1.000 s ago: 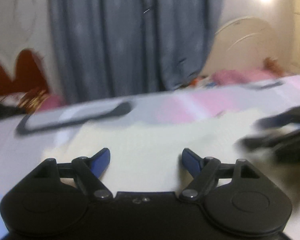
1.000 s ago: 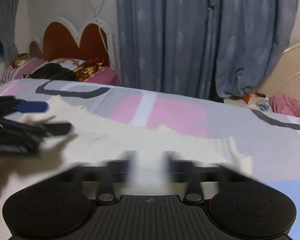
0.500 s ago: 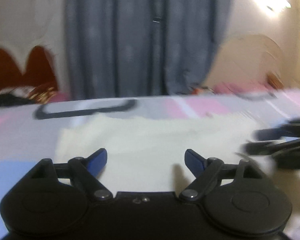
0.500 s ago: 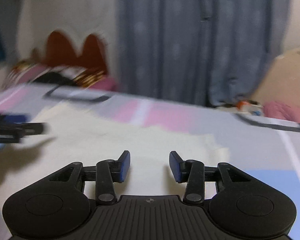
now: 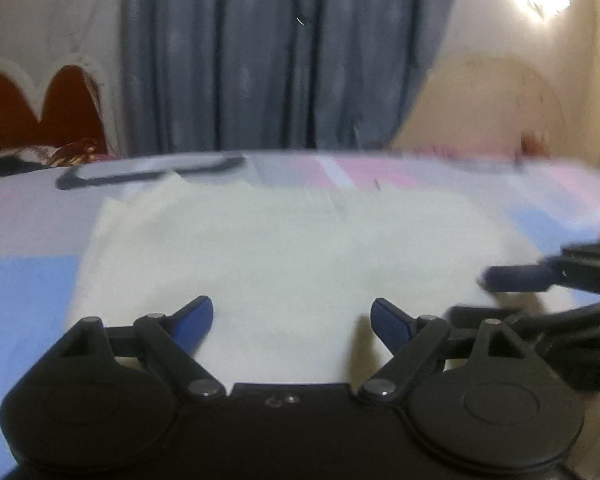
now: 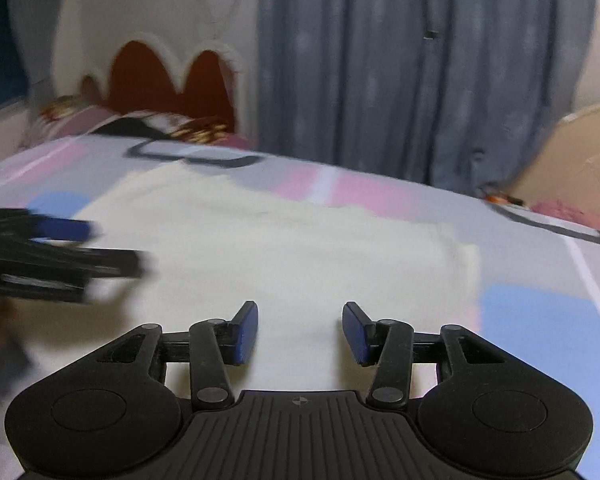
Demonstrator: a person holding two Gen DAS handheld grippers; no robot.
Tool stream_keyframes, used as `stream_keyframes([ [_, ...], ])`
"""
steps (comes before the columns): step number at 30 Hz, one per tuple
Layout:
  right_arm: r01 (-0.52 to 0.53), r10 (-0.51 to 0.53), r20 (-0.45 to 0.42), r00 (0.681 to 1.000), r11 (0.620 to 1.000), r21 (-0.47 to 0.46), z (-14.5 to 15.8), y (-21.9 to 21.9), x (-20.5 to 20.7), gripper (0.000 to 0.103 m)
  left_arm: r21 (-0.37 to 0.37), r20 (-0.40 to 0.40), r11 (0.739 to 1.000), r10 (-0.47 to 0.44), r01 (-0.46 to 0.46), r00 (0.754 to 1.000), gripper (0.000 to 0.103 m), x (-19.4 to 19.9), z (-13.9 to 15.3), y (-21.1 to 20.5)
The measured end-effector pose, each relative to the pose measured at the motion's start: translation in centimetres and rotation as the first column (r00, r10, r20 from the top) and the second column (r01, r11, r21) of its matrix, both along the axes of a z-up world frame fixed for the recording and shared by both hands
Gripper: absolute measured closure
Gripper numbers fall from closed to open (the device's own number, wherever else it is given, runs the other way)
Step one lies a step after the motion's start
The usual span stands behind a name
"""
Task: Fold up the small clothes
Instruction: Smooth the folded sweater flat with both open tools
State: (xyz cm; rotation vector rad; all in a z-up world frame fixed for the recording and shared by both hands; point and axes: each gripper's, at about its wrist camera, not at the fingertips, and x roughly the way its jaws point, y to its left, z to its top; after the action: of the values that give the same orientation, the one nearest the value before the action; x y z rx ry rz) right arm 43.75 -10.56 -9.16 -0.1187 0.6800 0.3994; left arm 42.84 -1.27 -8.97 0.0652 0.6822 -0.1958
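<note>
cream garment [image 5: 284,256] lies flat on the bed [image 5: 24,280], apparently unfolded or barely started; left claw [image 5: 292,316] and right claw [image 6: 300,330] hover open, empty, folds remaining.

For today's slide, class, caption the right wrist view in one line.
Open right gripper over a cream garment spread on the patterned bedsheet, left gripper alongside.
</note>
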Motion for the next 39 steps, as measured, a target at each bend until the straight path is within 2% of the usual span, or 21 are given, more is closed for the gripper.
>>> stream_keyframes([
  [1, -0.011, 0.010, -0.021, 1.000, 0.999, -0.038, -0.8, 0.8, -0.3, 0.055, 0.035, -0.018, 0.999, -0.006, 0.006, 1.000, 0.018, -0.3, -0.6, -0.4],
  [2, -0.011, 0.009, -0.037, 0.999, 0.998, -0.069, -1.6, 1.1, -0.7, 0.055, 0.034, -0.017, 0.999, -0.007, 0.008, 1.000, 0.017, -1.0, -1.0, -0.2],
  [6, 0.005, -0.007, -0.029, 1.000, 0.999, -0.053, -1.5, 0.0, -2.5, 0.055, 0.016, -0.014, 1.000, 0.011, -0.010, 1.000, 0.017, -3.0, -0.8, 1.4],
  [10, 0.007, -0.010, -0.037, 0.999, 0.997, -0.074, -1.5, -0.1, -3.2, 0.055, 0.038, -0.027, 0.999, 0.014, -0.013, 1.000, 0.015, -3.2, -0.6, 2.5],
  [12, 0.021, -0.024, -0.044, 0.999, 0.997, -0.072, -1.8, -1.3, -3.4, 0.056, 0.054, -0.033, 0.998, 0.025, -0.024, 0.999, 0.015, -4.2, -0.6, 3.6],
  [15, 0.057, -0.061, -0.027, 0.998, 0.992, -0.109, -1.4, -3.4, -6.0, 0.056, 0.025, -0.052, 0.998, 0.055, -0.054, 0.997, 0.015, -5.7, -0.6, 6.2],
  [17, 0.082, -0.086, -0.029, 0.996, 0.990, -0.113, -1.2, -4.8, -7.1, 0.056, 0.040, -0.054, 0.997, 0.075, -0.073, 0.996, 0.015, -6.5, -0.3, 6.9],
  [20, 0.112, -0.117, -0.035, 0.992, 0.987, -0.117, -0.9, -5.3, -8.1, 0.056, 0.027, -0.043, 0.993, 0.117, -0.116, 0.992, 0.025, -6.9, 1.0, 6.4],
  [21, 0.133, -0.137, -0.029, 0.990, 0.985, -0.109, -0.4, -4.9, -8.0, 0.056, 0.007, -0.040, 0.992, 0.124, -0.124, 0.991, 0.024, -6.7, 1.5, 5.9],
  [22, 0.150, -0.152, -0.017, 0.988, 0.985, -0.091, 0.1, -4.5, -8.1, 0.061, -0.019, -0.036, 0.992, 0.123, -0.124, 0.992, 0.023, -6.6, 1.9, 5.2],
  [24, 0.151, -0.152, -0.013, 0.988, 0.988, -0.022, 1.1, -2.8, -7.6, 0.066, -0.061, -0.036, 0.993, 0.101, -0.103, 0.994, 0.020, -6.1, 2.3, 3.2],
  [26, 0.130, -0.129, -0.036, 0.991, 0.991, 0.021, 1.3, -0.8, -7.0, 0.066, -0.041, -0.074, 0.997, 0.068, -0.071, 0.995, 0.019, -5.4, 1.9, 1.0],
  [29, 0.102, -0.106, -0.078, 0.991, 0.993, -0.051, 0.0, 1.3, -6.6, 0.066, 0.042, -0.133, 0.998, 0.059, -0.054, 0.989, 0.017, -5.4, 0.4, -0.4],
  [31, 0.109, -0.113, -0.079, 0.990, 0.993, -0.046, -0.7, 0.4, -7.3, 0.065, 0.041, -0.126, 0.997, 0.066, -0.061, 0.990, 0.016, -6.0, 0.2, 0.2],
  [36, 0.138, -0.144, -0.090, 0.985, 0.988, -0.073, 0.0, -2.3, -8.5, 0.065, 0.039, -0.132, 0.996, 0.083, -0.079, 0.988, 0.015, -6.3, 0.1, 2.0],
  [39, 0.202, -0.207, -0.077, 0.975, 0.977, -0.061, 0.8, -3.7, -8.5, 0.065, 0.036, -0.137, 0.996, 0.085, -0.081, 0.987, 0.015, -6.4, 0.4, 2.0],
])
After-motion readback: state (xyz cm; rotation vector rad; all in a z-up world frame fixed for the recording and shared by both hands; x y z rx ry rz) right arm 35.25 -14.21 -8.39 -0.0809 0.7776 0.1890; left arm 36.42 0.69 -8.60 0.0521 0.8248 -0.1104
